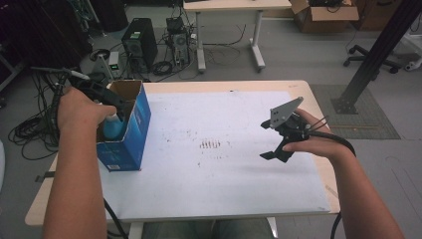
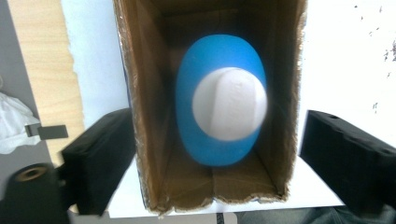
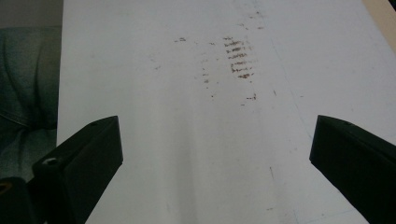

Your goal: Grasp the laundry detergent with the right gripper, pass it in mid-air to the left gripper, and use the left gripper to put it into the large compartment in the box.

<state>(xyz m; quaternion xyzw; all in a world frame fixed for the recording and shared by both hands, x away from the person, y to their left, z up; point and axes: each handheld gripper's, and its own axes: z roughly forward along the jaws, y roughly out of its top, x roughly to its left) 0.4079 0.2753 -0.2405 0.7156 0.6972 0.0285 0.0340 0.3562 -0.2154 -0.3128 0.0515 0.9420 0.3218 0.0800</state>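
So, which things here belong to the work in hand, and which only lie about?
Belongs to the work:
- blue bottle with white cap, inside the box
- blue cardboard box
- left gripper, open above it

Only lying about:
- computer tower
- cables on the floor
- office chair

The left tongs (image 1: 115,107) are black, with a dark cable running off toward the upper left of the high view. In the left gripper view their two jaws are thick black blocks with squared ends, and a round socket with a brassy rim sits at the lower left corner. The right tongs (image 1: 272,155) are also black, topped by a grey three-cornered plate with small holes. A black cable loops from them toward the lower right of the high view. In the right gripper view each jaw shows a small screw hole. Both forearms are bare, without sleeves.
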